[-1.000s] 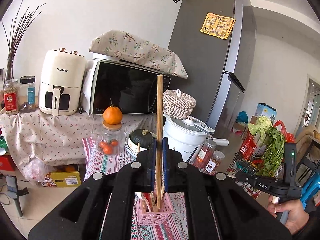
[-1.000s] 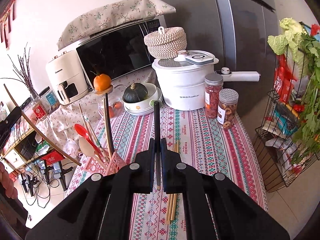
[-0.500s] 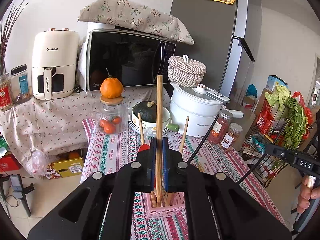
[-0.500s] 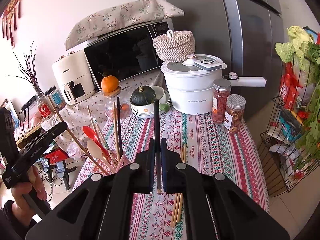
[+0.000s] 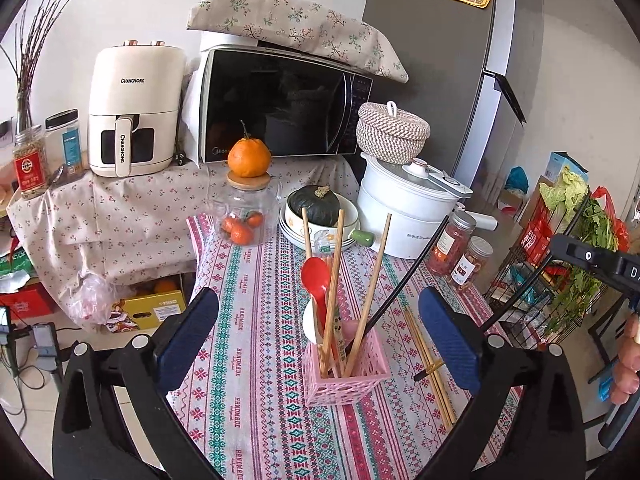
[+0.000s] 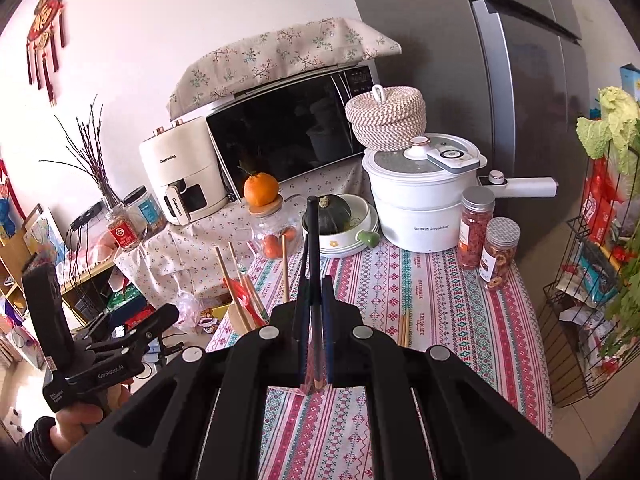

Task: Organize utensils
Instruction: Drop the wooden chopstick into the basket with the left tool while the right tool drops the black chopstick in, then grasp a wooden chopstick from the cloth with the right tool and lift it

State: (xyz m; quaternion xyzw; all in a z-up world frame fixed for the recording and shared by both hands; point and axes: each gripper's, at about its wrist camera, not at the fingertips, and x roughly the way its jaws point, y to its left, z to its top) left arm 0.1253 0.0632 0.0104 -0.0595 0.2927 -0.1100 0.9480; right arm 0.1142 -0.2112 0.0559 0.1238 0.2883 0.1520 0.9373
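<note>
Fingers of the right gripper (image 6: pixel 316 360) clamp a black chopstick (image 6: pixel 313 264) upright, its long axis along them, directly above the pink basket (image 5: pixel 346 376); the left gripper (image 5: pixel 320 344), jaws just sprung wide and empty, flanks that basket.

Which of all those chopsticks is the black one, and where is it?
The black chopstick is the one clamped upright in the right gripper. The others are pale wood: several standing in the pink basket, and a few lying flat on the tablecloth beside it.
</note>
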